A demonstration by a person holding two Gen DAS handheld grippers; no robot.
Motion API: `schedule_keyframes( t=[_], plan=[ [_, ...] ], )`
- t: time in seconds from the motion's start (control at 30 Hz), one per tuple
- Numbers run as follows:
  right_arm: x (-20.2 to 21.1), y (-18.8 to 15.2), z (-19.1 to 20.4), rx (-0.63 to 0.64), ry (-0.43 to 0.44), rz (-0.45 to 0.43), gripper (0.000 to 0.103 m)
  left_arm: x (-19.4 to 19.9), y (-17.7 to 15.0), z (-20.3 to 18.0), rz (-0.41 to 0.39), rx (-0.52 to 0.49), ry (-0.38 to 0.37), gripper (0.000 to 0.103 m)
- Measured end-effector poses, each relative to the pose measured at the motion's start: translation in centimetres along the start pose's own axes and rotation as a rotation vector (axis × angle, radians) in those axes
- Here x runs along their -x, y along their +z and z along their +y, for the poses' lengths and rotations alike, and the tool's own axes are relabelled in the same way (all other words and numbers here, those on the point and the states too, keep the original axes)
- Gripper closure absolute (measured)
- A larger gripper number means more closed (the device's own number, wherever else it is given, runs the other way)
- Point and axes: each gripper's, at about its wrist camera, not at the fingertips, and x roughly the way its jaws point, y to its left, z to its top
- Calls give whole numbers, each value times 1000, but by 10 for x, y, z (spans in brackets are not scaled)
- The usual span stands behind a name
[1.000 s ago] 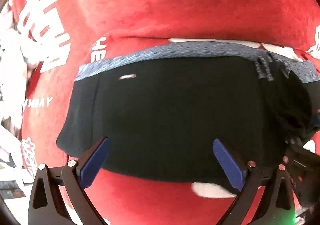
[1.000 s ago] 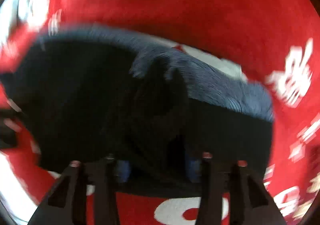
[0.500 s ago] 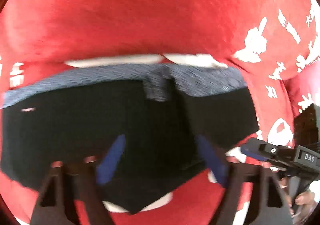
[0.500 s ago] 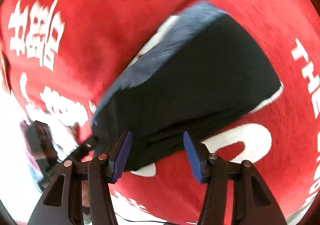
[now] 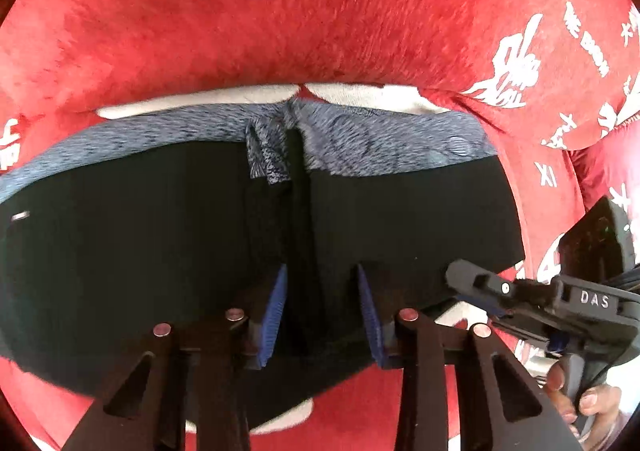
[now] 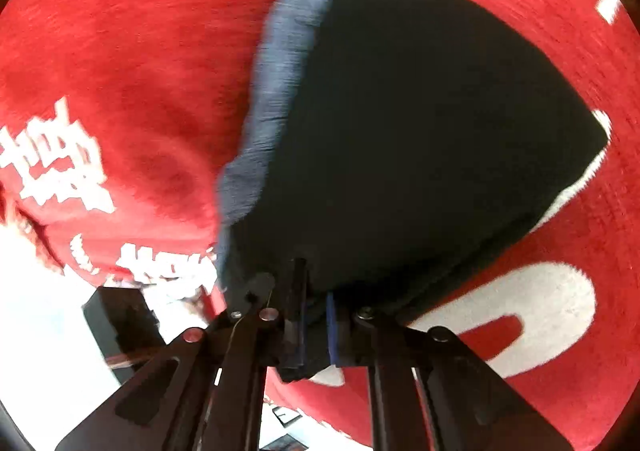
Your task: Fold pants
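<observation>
We are clamping the left gripper (image 5: 322, 311) on a raised fold of the black pants (image 5: 160, 251) near their front edge; the right gripper (image 6: 316, 325), marked "DAS", is pinching their corner. The pants are lying on the red blanket (image 5: 280, 11), whose white lettering is partly hidden.

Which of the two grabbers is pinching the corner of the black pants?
The right gripper. It pinches the corner of the black pants below the grey waistband; the left gripper has bunched up a fold mid-edge.
</observation>
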Motion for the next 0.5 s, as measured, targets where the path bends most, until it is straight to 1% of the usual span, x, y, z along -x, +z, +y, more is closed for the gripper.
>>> schedule_keyframes(
  t=[0.07,0.13,0.2,0.23,0.27,0.33,0.4,0.43,0.5],
  plan=[
    [-1,-10,12,62,-33,53,98,-1,-12,1,12,-10,47,65],
    [-10,-19,12,92,-92,93,98,-8,-21,0,24,-19,83,65],
    [-25,-21,7,95,-147,109,100,-8,-25,-2,5,-17,113,57],
    [-33,-23,3,85,-158,126,100,-6,-25,-4,-6,-23,144,47],
    [-35,-25,4,90,-159,128,100,-1,-23,-6,-20,-34,166,42],
    [-32,-28,18,156,-161,145,99,9,-22,-5,-37,-31,162,42],
    [-26,-30,29,212,-191,173,96,21,-17,-3,-55,-23,156,42],
    [-18,-32,39,264,-216,177,95,28,-12,-4,-71,-23,162,42],
    [3,-30,58,357,-233,129,87,33,-2,-7,-97,-28,161,41]
  ],
)
